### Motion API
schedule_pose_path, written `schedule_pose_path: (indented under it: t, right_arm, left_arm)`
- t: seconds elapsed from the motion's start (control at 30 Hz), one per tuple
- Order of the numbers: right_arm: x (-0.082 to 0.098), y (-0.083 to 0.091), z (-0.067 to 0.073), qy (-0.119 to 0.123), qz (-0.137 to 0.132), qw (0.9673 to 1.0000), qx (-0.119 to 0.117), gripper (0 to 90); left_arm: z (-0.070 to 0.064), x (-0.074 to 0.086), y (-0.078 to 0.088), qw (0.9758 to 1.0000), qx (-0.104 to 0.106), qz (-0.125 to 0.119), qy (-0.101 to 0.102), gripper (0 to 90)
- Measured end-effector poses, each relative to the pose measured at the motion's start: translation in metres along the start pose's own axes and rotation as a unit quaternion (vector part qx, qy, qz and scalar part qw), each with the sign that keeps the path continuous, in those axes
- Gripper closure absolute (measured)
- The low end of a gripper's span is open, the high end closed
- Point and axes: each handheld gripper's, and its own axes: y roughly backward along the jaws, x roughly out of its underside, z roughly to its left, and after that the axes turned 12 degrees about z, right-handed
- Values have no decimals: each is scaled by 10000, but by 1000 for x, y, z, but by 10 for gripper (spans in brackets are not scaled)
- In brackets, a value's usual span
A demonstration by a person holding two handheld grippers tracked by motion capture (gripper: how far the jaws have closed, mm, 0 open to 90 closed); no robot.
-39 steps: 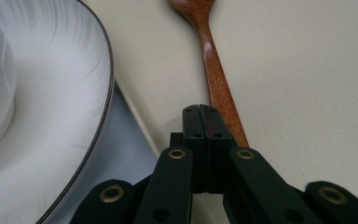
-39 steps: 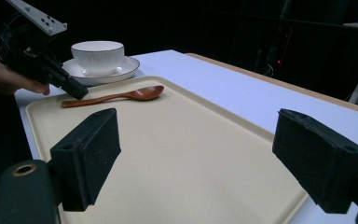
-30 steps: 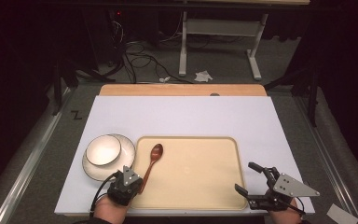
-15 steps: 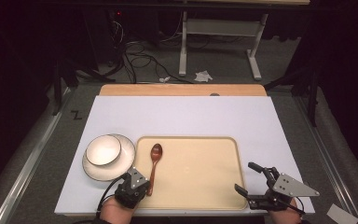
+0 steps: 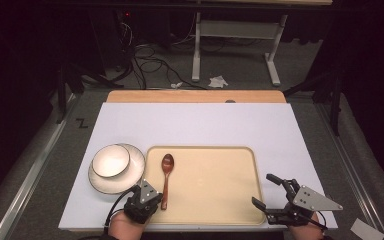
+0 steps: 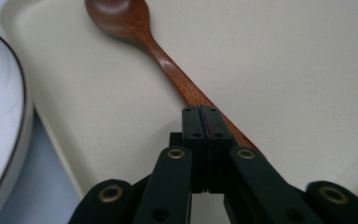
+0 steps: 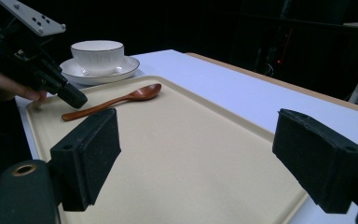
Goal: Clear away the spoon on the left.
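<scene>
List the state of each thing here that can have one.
Spoon: flat on the tray, bowl up, apparently not gripped.
Tray: flat on the table, bearing the spoon.
Bowl: upright on the saucer.
Left gripper: jaws shut, above the spoon's handle.
Right gripper: jaws open, holding nothing.

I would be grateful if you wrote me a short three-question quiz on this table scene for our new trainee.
1. True or false: the wooden spoon lies on the beige tray.
2. What does the white bowl stand on? A: a plate. B: the tray. C: the bare table.
3. Fill in the blank: the gripper whose fingers stand wide apart is the ____ one.

Key: 1 true. 2 A. 3 right: the right gripper is open over the tray's near right corner, with nothing between its fingers.
</scene>
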Motion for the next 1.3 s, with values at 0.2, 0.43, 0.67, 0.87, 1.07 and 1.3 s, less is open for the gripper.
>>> schedule_pose_path:
  t: [0.2, 0.43, 0.67, 0.87, 1.07, 1.3]
  right_arm:
    - [0, 0, 0, 36, -33, 10000, -16, 162]
    - [0, 0, 0, 28, -18, 10000, 2, 162]
    - [0, 2, 0, -58, 5, 10000, 17, 161]
    - [0, 2, -1, -28, -28, 10000, 10, 161]
    - [0, 1, -1, -10, -63, 10000, 12, 161]
    - [0, 3, -4, -93, 15, 9999, 91, 161]
  left_arm:
    - [-4, -1, -1, 9999, 76, -29, -86, 754]
    - [-1, -1, 1, 9999, 37, -135, -22, 453]
    - [14, 4, 16, 9973, -35, -709, 186, 155]
    - [24, 10, 35, 9895, -315, -1392, 226, 0]
    - [36, 19, 50, 9801, -485, -1893, 352, 9]
    - [42, 19, 49, 9818, -336, -1819, 441, 53]
